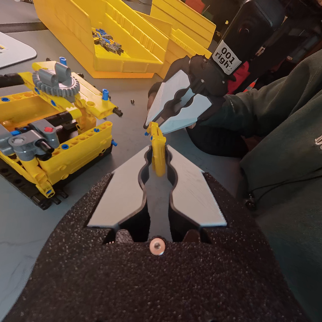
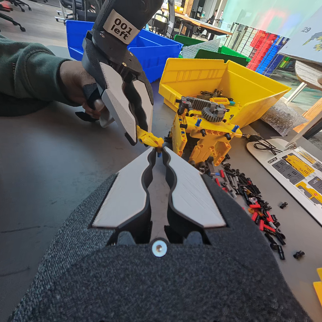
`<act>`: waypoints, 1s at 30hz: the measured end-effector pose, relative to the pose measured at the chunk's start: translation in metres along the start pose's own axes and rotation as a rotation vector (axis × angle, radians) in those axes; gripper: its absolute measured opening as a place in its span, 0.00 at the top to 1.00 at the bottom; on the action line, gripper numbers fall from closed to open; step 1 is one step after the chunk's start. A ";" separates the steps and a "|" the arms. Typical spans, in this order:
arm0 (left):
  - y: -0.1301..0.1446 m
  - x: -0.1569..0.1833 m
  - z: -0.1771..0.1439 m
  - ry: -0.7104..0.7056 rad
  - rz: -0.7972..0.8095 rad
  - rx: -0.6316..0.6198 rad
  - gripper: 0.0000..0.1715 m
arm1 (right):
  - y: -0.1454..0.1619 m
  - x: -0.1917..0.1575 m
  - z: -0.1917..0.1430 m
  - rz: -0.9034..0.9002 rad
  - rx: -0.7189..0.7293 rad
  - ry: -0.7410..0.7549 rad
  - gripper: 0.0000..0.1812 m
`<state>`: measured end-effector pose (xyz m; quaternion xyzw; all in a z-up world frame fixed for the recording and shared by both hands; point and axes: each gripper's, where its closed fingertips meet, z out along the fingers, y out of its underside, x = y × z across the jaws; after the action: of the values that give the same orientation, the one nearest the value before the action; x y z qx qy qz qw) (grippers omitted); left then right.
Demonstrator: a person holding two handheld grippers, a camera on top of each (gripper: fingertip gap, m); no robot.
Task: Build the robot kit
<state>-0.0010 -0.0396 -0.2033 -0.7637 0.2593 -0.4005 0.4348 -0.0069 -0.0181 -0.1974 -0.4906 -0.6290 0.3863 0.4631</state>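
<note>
Left tongs (image 1: 157, 153), lower centre, pinch a small yellow plastic toy-brick connector (image 1: 157, 156) above the grey counter (image 1: 26, 226); right tongs (image 1: 153, 124) pinch its far end, mid-frame.

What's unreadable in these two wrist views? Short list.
- Left gripper grip on the yellow piece: contact faces hidden by its own fingers, both views.
- Right gripper contact at the blue pin: too small, right wrist view.
- Yellow bin parts: too small, left wrist view.
- Yellow model: cut off by left edge, left wrist view.
</note>
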 end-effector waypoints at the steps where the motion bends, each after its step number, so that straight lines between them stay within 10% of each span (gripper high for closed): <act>1: 0.002 0.000 0.000 0.002 -0.015 -0.011 0.92 | 0.001 0.000 0.000 0.000 -0.003 0.000 0.97; 30: 0.064 -0.041 -0.011 -0.237 0.122 -0.417 0.92 | 0.003 0.031 -0.011 0.094 0.023 0.121 0.89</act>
<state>-0.0360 -0.0450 -0.2718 -0.8614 0.3292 -0.2192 0.3186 0.0016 0.0132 -0.1915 -0.5368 -0.5716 0.3846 0.4870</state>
